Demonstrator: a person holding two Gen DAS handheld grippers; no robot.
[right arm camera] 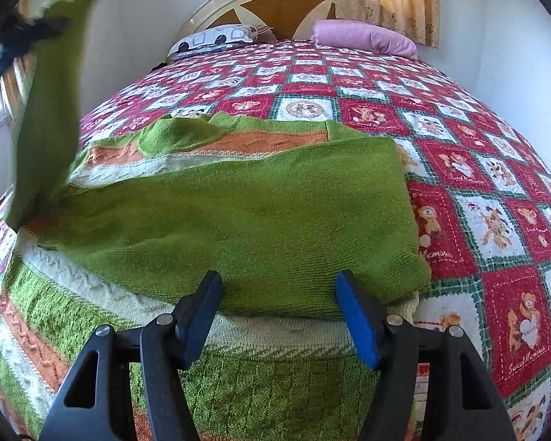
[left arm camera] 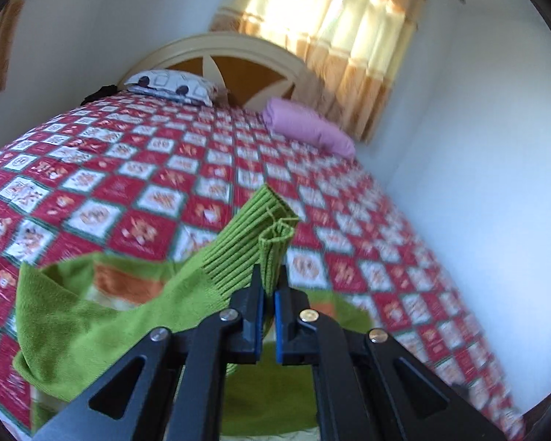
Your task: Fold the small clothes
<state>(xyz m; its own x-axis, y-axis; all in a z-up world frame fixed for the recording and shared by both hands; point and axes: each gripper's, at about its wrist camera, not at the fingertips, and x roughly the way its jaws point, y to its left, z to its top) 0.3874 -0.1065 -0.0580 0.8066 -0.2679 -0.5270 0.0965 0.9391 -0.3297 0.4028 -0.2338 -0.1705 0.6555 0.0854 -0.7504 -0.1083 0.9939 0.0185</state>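
Left gripper pinches the sweater's ribbed cuff, lifted above the bed; right gripper hovers spread over the sweater.

Bed covered by a red-and-white checked quilt printed with teddy bears. At its headboard end lie a patterned pillow and a pink pillow; a green, orange and cream striped knitted sweater lies on the near part.
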